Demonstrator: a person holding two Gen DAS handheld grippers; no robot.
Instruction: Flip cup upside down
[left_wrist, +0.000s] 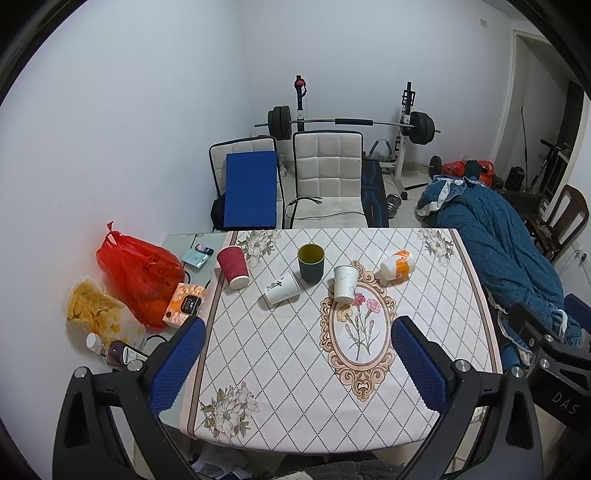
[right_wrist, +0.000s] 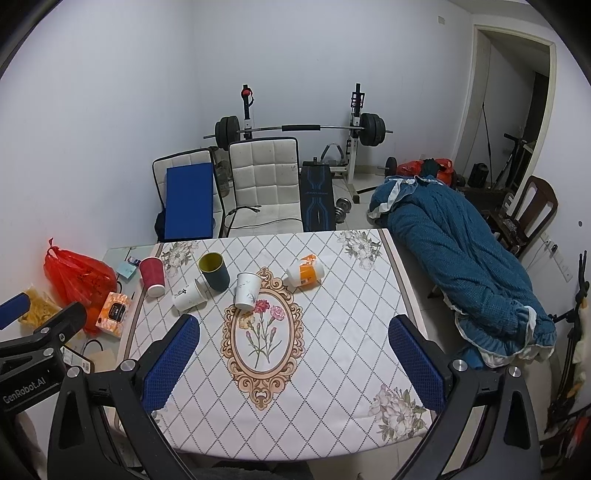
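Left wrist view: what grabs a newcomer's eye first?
Five cups cluster at the far half of the floral tablecloth: the dark cup upright, the orange cup on its side. A red bag sits at the left, and a barbell stands behind.

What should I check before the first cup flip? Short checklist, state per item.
1. Left gripper open, nothing held: ok.
2. Right gripper open, nothing held: ok.
3. An upright cup to flip: ok. The green cup stands mouth up; the white cup looks upright too.
4. Room around the green cup: not ok. The printed cup lies on its side right beside it; touching or not, cannot tell.
5. Other cups' state: the red cup already looks mouth down, tilted; the orange cup lies on its side.
6. Green cup empty: cannot tell, its bottom is not in view.
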